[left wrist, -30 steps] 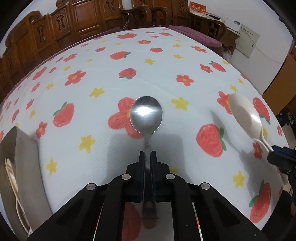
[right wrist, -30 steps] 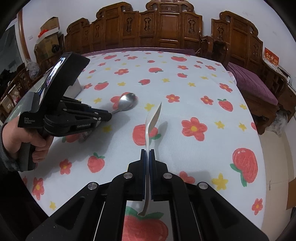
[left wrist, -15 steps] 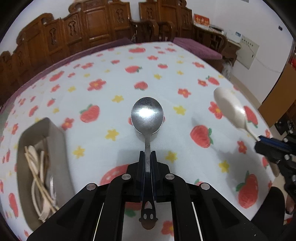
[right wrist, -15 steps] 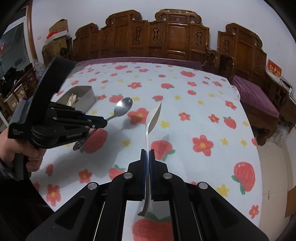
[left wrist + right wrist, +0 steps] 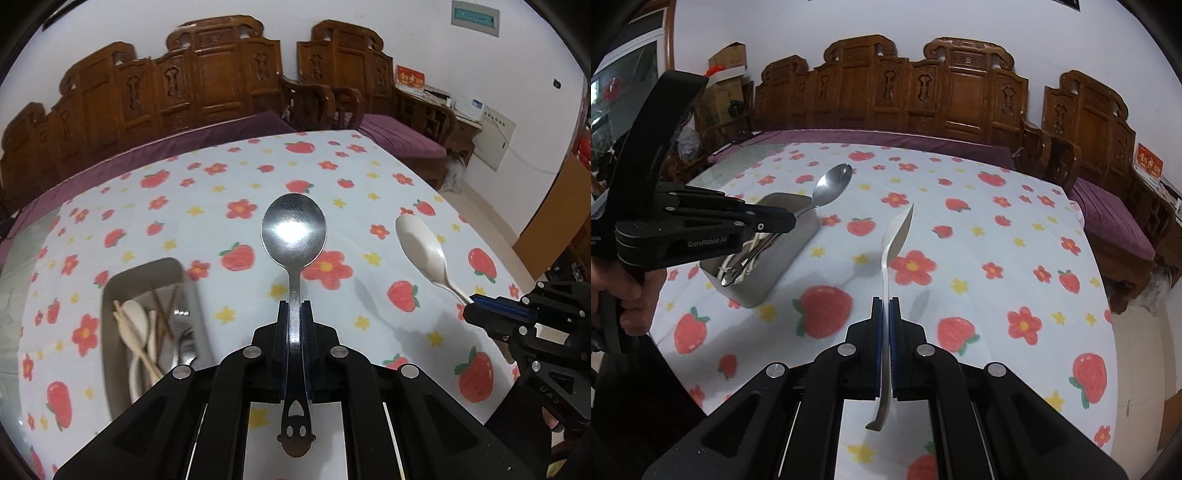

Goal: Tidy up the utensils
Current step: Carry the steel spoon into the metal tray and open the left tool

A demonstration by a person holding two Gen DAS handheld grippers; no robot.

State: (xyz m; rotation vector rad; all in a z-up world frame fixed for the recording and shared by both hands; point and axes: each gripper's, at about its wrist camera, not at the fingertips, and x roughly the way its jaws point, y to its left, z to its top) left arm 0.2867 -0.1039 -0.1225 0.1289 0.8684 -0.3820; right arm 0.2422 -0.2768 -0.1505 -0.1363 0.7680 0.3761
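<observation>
Both grippers read as clamped from my station. Left gripper (image 5: 294, 314): jaws pressed on the handle of a metal spoon (image 5: 294, 230), bowl forward and facing up, handle end with its cut-out holes projecting back behind the pads. Right gripper (image 5: 885, 306): jaws pinching the handle of a white plastic spoon (image 5: 897, 236), held on edge, the curved handle tip hanging below the pads. Neither spoon touches the table — both are held above it. I see a hand (image 5: 631, 291) wrapped around the left gripper's grip.

Beyond, to the left, a rectangular metal tray (image 5: 110, 291) rests on the strawberry-and-flower tablecloth (image 5: 369, 192). It contains white spoons, chopsticks and metal cutlery, partly blurred. In the right wrist view the metal spoon's bowl sits above the tray's far end.

Farthest back — carved wooden chairs (image 5: 960, 88) with purple cushions along a white wall.
</observation>
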